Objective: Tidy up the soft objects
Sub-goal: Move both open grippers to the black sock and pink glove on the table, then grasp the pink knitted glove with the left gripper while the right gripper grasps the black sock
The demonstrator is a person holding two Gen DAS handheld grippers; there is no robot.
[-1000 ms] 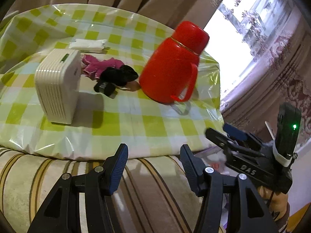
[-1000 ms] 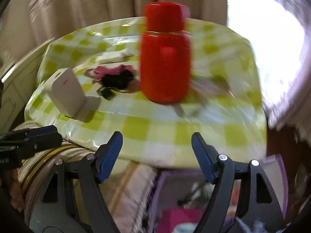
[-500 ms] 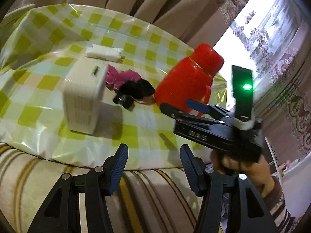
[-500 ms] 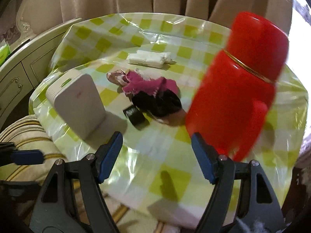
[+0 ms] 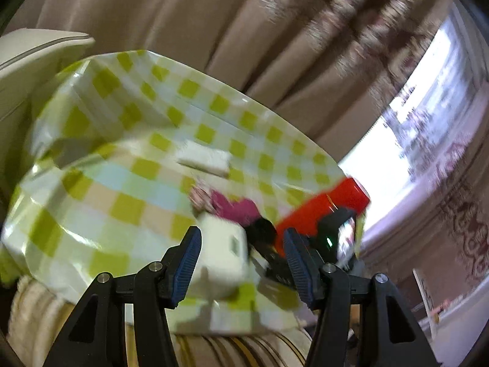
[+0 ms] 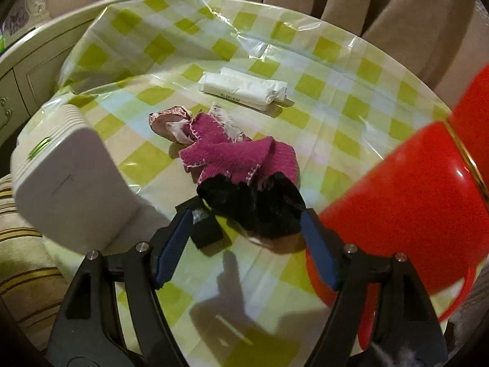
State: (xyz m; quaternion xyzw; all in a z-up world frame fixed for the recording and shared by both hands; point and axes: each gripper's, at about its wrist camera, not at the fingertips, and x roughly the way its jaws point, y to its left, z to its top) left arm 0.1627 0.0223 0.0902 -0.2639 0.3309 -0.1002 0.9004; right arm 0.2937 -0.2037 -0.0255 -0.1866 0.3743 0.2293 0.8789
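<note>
On checked tablecloth [image 6: 321,49]: magenta knit sock [image 6: 238,150] and black sock [image 6: 259,205] heaped between white box [image 6: 70,183] and red thermos [image 6: 406,211]. Right gripper [image 6: 246,244] apart, empty, above black sock. Left gripper [image 5: 241,263] apart, empty. Risk: jaw nudges thermos, tipping it.

A magenta knitted garment [image 6: 235,150] and a black fuzzy cloth [image 6: 253,205] are seen heaped on the green-checked tablecloth [image 6: 336,98], framed by the right gripper [image 6: 246,244], whose jaws are spread and empty, between a white box [image 6: 67,180] and a red thermos [image 6: 412,208].
</note>
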